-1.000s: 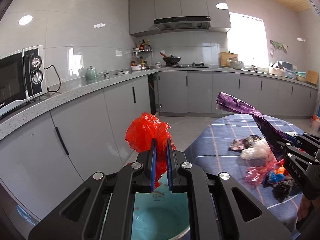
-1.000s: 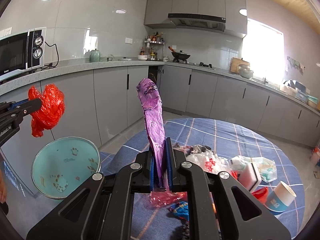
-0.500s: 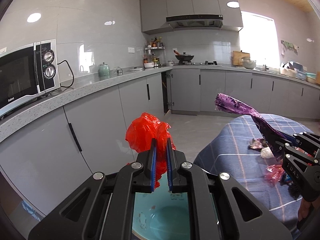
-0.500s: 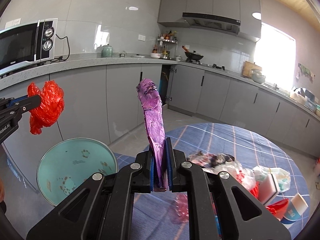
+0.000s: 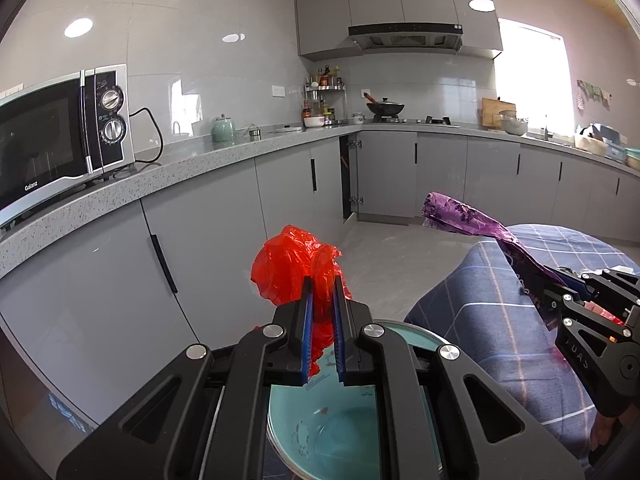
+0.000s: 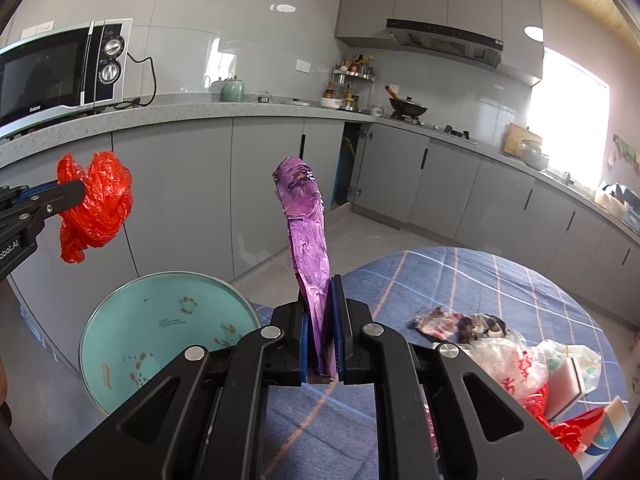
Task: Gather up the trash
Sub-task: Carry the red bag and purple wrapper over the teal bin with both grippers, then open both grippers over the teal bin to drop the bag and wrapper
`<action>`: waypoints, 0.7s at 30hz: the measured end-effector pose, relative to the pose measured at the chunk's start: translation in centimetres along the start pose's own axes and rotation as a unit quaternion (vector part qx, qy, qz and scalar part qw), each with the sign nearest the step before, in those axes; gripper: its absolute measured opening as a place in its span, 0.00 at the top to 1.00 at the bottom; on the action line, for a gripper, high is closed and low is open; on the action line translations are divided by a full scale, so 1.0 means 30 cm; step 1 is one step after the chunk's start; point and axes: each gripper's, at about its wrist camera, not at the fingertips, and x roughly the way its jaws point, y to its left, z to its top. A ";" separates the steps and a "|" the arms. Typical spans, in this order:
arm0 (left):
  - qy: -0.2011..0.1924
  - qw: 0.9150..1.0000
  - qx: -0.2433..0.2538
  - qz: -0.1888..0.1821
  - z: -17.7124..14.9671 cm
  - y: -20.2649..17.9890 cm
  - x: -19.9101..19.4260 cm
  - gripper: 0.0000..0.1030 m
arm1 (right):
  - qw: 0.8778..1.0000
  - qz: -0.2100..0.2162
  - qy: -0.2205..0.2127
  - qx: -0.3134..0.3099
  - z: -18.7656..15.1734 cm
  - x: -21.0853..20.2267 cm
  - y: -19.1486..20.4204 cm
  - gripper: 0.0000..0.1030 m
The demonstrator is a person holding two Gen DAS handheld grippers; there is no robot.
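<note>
Left side first. The left gripper has its jaws pinched narrow on a crumpled red plastic bag, which bulges out past the fingertips and trails a tail down between the blue pads. The right wrist view shows the same bag held in the air, above and a little left of the teal bin, not yet inside it.

The teal bin stands on the floor at the edge of the cloth-covered round table, its mouth open upward. What shows of the inside is bare but for printed figures; no trash visible in it.

Centre. The right gripper has its jaws closed narrow on a purple foil wrapper, which stands up tall and stiff out of the pads. It is above the near table edge, just right of the bin rim. From the left wrist view the wrapper slants up out of that gripper.

Right side. A heap of trash remains on the checked tablecloth: a dark crumpled wrapper, a clear plastic bag with red print, a white sponge-like block, red scraps, a paper cup at the edge.

Judgement: early stage. Two pieces lifted, neither dropped; both releases over the bin are pending, then the whole heap.
</note>
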 end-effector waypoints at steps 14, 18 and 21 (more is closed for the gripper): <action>0.016 1.000 -0.010 0.000 -0.020 0.008 0.027 0.87 | 0.999 0.036 0.012 -0.018 -0.026 -0.002 0.044 0.89; 0.017 1.000 -0.010 0.002 -0.022 0.004 0.032 0.56 | 0.998 0.055 0.020 -0.031 -0.041 0.002 0.066 0.83; 0.014 1.000 -0.015 0.002 -0.023 0.008 0.028 0.42 | 0.997 0.064 0.021 -0.031 -0.050 -0.001 0.069 0.62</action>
